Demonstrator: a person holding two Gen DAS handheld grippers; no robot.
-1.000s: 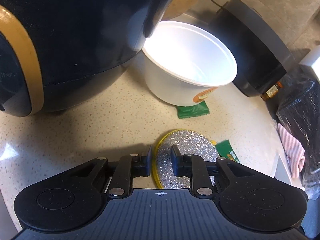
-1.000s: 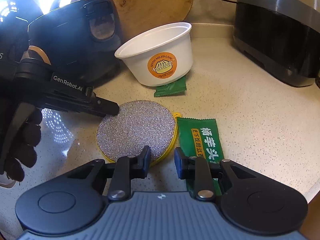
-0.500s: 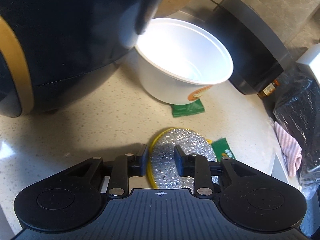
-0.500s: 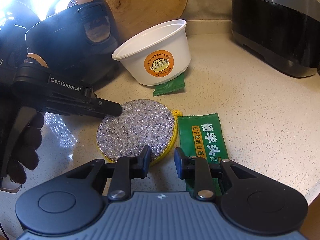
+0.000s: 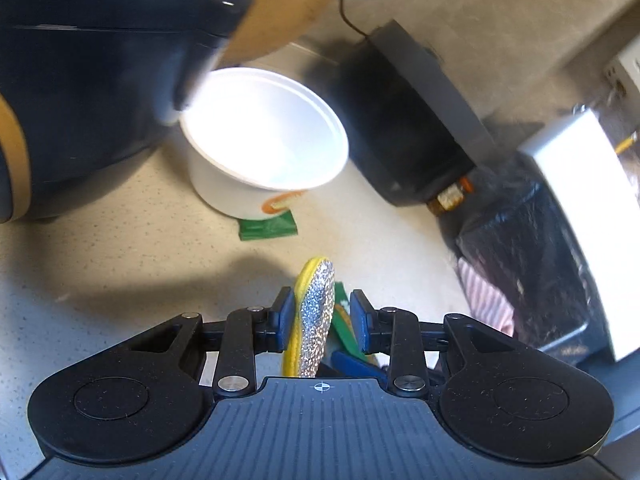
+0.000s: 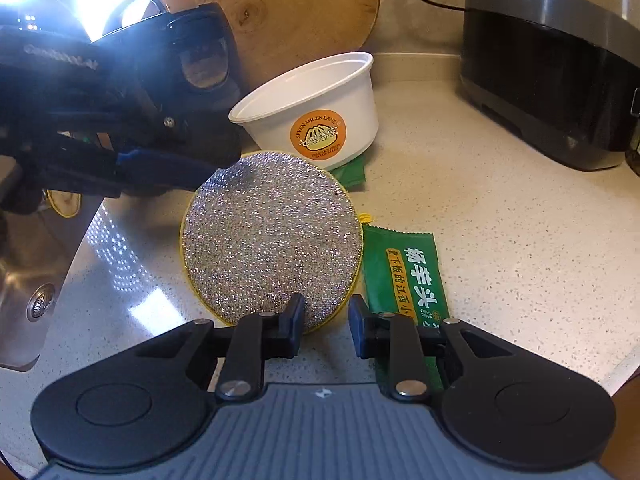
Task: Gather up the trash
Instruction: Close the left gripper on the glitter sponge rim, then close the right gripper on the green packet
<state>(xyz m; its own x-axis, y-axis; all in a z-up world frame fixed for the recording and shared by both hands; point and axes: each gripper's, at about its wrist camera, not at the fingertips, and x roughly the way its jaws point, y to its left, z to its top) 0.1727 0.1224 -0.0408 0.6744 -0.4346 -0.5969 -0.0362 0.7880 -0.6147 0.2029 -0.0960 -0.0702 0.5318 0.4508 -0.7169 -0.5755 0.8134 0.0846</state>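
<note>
- My right gripper (image 6: pixel 326 320) hovers over the speckled counter (image 6: pixel 500 240). Its jaws stand narrowly apart with nothing between them, only bare counter showing in the gap.
- The green wrapper (image 6: pixel 404 280), printed with yellow and white characters, lies flat at my right gripper's 1 o'clock. Its near end runs under the right-hand finger in that view.
- The round scouring pad (image 6: pixel 272 236), silver-faced with a yellow rim, sits at 11 o'clock, just beside the wrapper's left edge. It is tipped up, its silver face turned towards my right camera.
- My left gripper (image 5: pixel 322 316) comes in from 9 o'clock and meets the pad at its upper left rim. Its jaws have just been opening. In the left wrist view the pad stands edge-on between them, against the left finger and clear of the right one, so they are not clamped on it.
- The sink (image 6: pixel 28 272) lies at 9 o'clock, beyond the counter's edge.
- A small green packet (image 6: pixel 354 176) lies at 12 o'clock, just behind the pad, partly tucked under the white bowl (image 6: pixel 320 112).
- The bowl stands upright and empty, with an orange label facing my right camera.
- A dark rounded cooker (image 5: pixel 80 80) stands at the bowl's 9 o'clock, a black appliance (image 6: pixel 552 72) well apart at 2 o'clock.
- A round wooden board (image 6: pixel 296 12) leans against the wall at 12 o'clock, behind the bowl.
- In the left wrist view, a black bag (image 5: pixel 520 260) with a pink striped cloth (image 5: pixel 486 300) sits at 3 o'clock.
</note>
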